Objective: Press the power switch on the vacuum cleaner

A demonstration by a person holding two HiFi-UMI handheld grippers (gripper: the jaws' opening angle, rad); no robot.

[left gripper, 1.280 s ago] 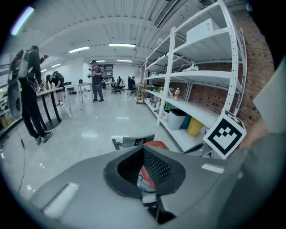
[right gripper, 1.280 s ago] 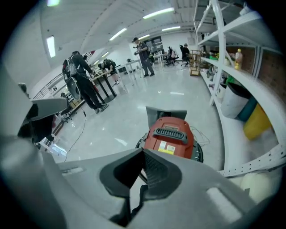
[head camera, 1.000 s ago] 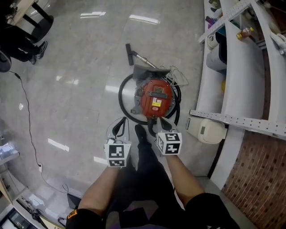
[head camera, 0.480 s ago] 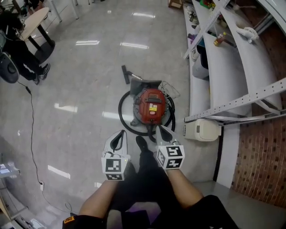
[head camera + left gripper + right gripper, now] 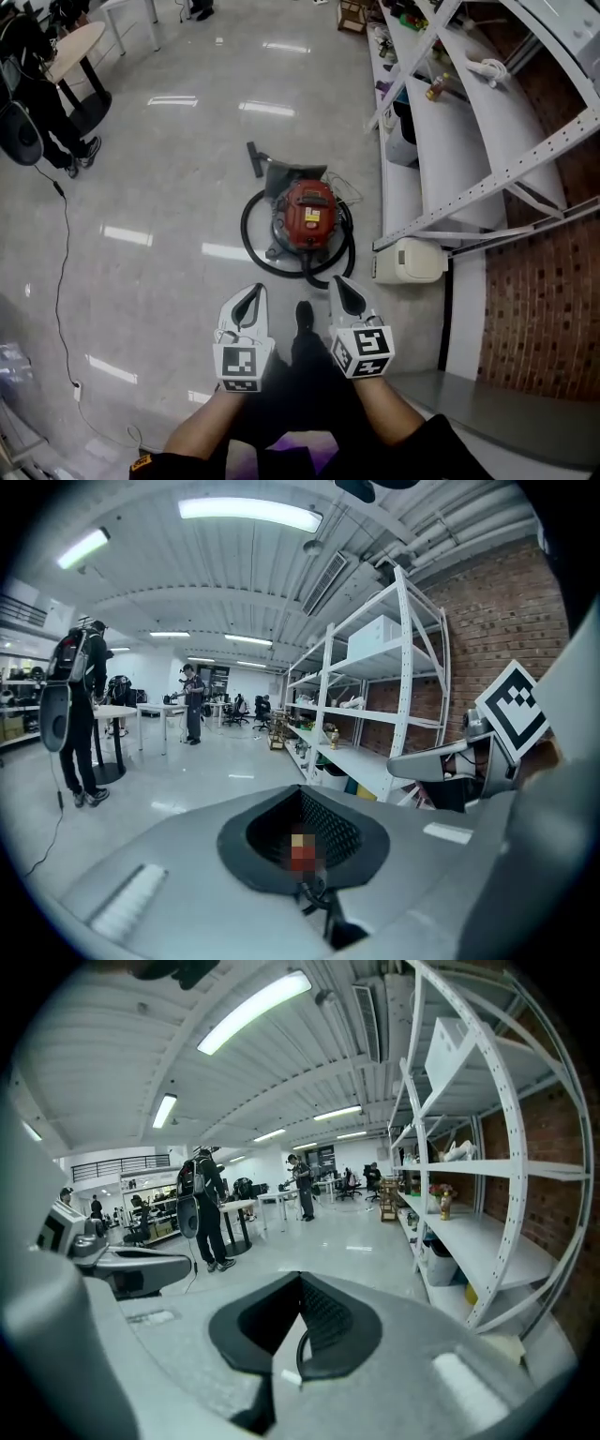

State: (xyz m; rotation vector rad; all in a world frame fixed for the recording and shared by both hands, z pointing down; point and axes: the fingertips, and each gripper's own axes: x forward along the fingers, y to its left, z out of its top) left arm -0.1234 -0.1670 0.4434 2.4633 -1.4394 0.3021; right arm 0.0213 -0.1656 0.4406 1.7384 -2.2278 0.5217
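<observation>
Two hand-held grippers sit low in the head view, and neither is near the job's target. At the upper left of the frame a person in dark clothes stands by a round pale table. A thin black cable trails down the glossy grey floor below them.

My left hand-held gripper is at lower centre-left, with its marker cube toward me. In the left gripper view its dark pads are pressed together with nothing between them, so it is clenched on air. That view looks out across an open hall with distant people and desks.

The red drum-shaped vacuum cleaner stands on the floor just above the centre of the frame. A black hose loops around its base, and a black floor nozzle lies to its upper left. It is well apart from both grippers. I cannot make out its power switch at this size.

My right hand-held gripper is at lower centre-right, level with the left one. Its own view shows the pads closed together, with nothing held.

White metal shelving fills the right side of the frame, with a cream plastic box on the floor at its foot. A red brick wall fills the lower right corner.
</observation>
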